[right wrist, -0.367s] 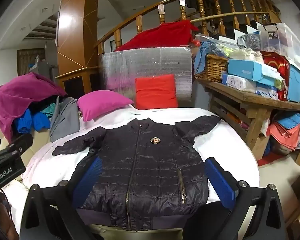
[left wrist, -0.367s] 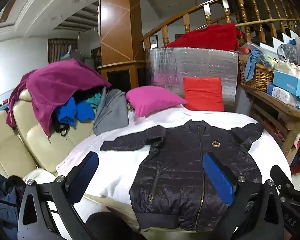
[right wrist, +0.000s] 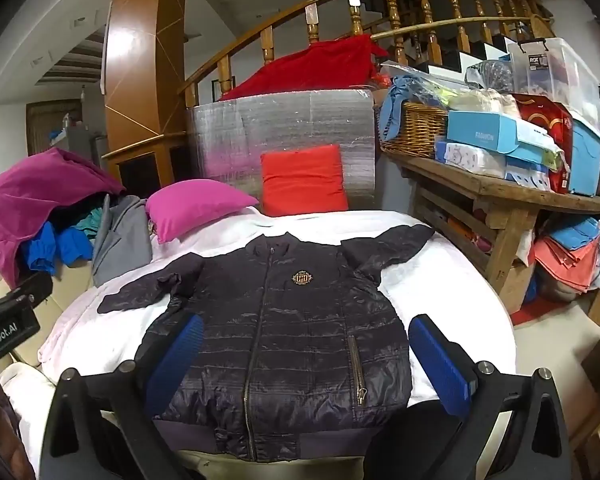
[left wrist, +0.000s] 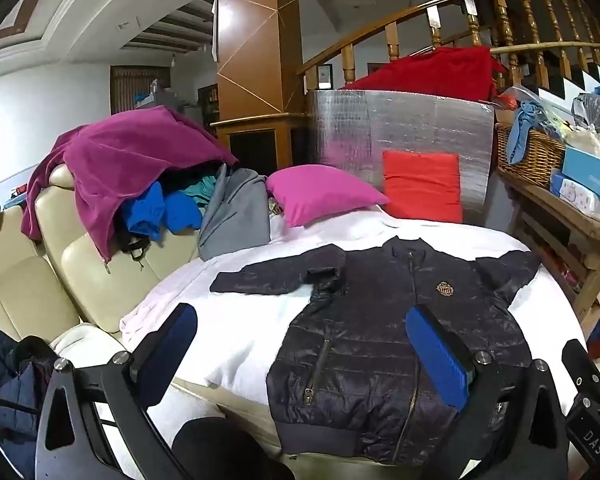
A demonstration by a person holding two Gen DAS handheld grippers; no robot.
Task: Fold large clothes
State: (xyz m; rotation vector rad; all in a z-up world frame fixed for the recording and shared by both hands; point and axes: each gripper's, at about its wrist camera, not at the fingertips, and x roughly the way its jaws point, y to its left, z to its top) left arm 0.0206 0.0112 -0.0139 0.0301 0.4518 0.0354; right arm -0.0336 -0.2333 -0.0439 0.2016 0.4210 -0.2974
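Observation:
A dark navy quilted jacket [left wrist: 384,332] [right wrist: 284,328] lies front up and zipped on a white sheet [left wrist: 236,320] [right wrist: 452,292], both sleeves spread out to the sides. My left gripper [left wrist: 300,350] hovers open above the jacket's left half and the sheet beside it, blue pads wide apart and nothing between them. My right gripper [right wrist: 304,360] stands open over the jacket's lower body, touching nothing. Part of the left gripper's body [right wrist: 8,320] shows at the left edge of the right wrist view.
A pink pillow [left wrist: 320,192] and a red cushion [left wrist: 422,186] sit at the back of the sheet. Piled clothes [left wrist: 140,176] cover a cream sofa [left wrist: 32,280] on the left. A cluttered wooden bench [right wrist: 496,192] stands at the right, a silver board [right wrist: 284,136] behind.

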